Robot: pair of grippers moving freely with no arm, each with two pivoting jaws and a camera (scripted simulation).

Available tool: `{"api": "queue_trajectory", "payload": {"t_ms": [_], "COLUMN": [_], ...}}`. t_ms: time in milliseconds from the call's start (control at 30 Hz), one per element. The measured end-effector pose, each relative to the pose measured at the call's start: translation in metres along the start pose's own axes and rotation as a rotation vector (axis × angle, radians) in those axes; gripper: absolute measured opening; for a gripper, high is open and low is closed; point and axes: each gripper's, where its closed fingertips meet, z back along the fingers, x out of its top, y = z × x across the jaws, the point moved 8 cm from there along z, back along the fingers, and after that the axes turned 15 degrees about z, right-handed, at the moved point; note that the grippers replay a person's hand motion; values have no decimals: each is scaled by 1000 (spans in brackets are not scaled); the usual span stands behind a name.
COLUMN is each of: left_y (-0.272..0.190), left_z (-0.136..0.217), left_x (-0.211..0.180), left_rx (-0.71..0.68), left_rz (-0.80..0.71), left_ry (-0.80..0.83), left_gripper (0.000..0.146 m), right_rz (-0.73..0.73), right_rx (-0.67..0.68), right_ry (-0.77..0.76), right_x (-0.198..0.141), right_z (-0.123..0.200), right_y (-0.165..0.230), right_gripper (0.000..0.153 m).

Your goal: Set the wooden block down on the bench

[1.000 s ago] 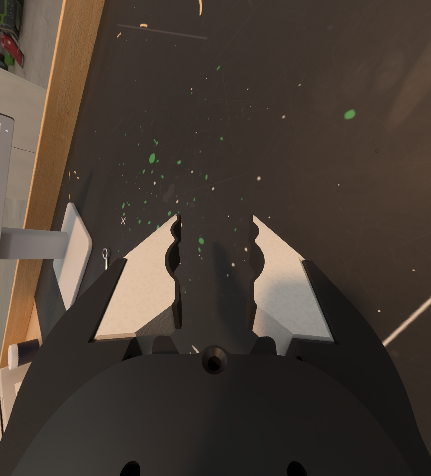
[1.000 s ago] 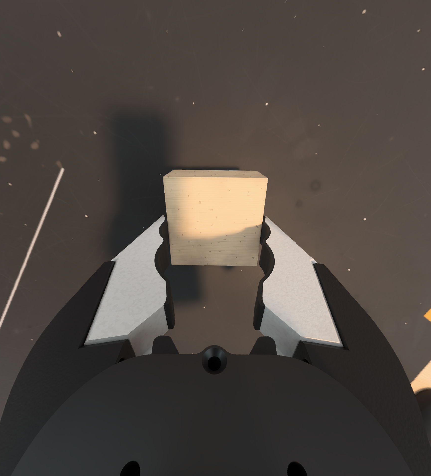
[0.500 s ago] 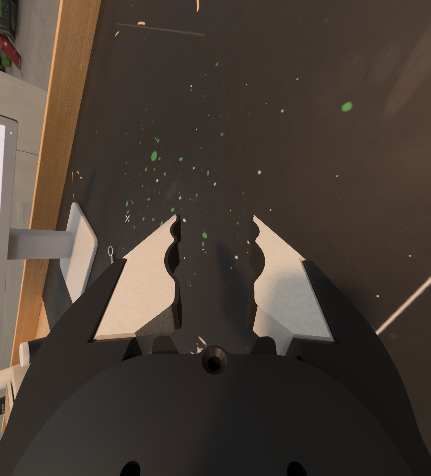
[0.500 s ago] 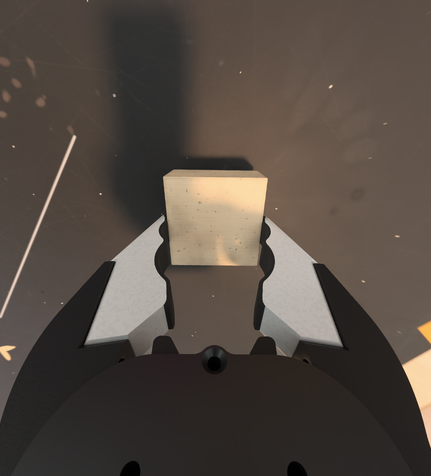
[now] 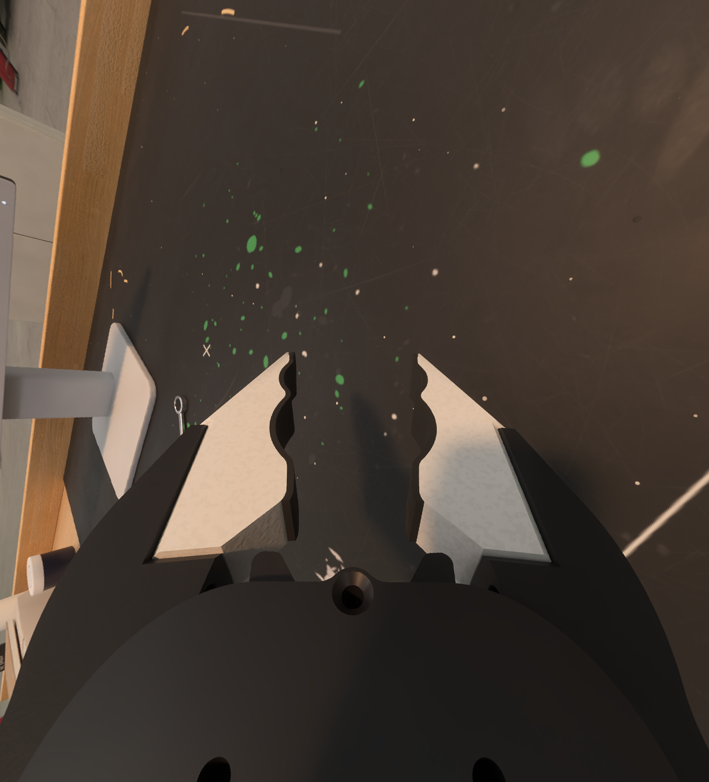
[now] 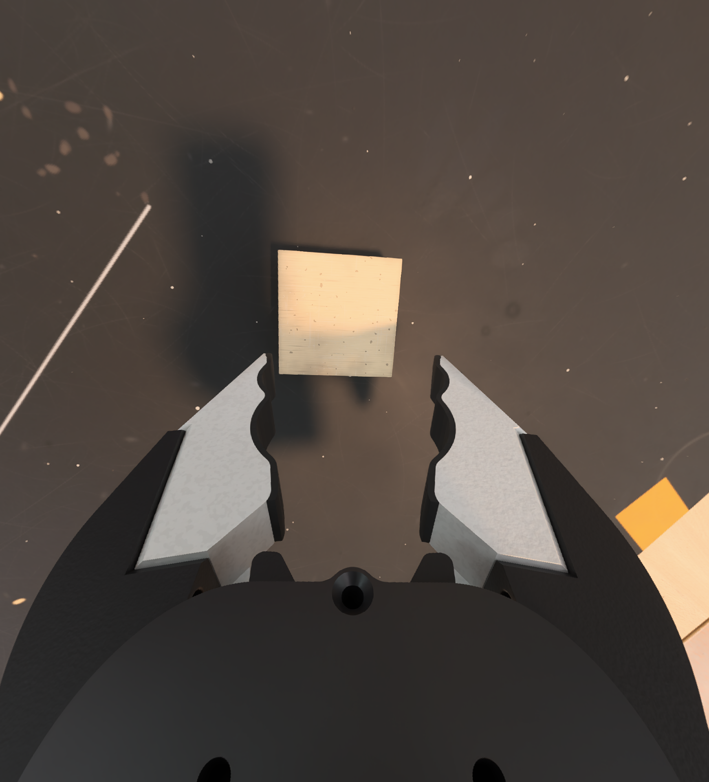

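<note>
Right hand-held gripper (image 6: 352, 359) gapes empty, wooden block (image 6: 338, 313) resting free on the counter (image 6: 556, 211), job looks done!

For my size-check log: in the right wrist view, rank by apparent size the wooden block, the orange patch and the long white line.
1. Long thin white line, longest.
2. Pale square wooden block, the largest in area.
3. Orange patch, partly hidden, so unsure.
</note>
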Motion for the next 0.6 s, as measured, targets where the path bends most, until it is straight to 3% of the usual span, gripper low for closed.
{"api": "queue_trajectory", "payload": {"t_ms": [133, 233, 400, 600], "left_y": [-1, -2, 0, 10], "left_z": [-3, -4, -4, 5], "left_x": [-2, -2, -3, -1], "left_rx": [-7, -12, -15, 22], "left_rz": [2, 1, 3, 19], "left_ry": [12, 17, 20, -2], "left_gripper": [54, 54, 54, 54], "right_rz": [13, 18, 13, -18], "right_rx": [-18, -17, -24, -150], "right_ry": [-36, -48, -89, -182], "right_x": [1, 0, -4, -17], "right_z": [14, 26, 49, 93], "right_y": [-1, -3, -6, -10], "right_gripper": [94, 99, 93, 86]}}
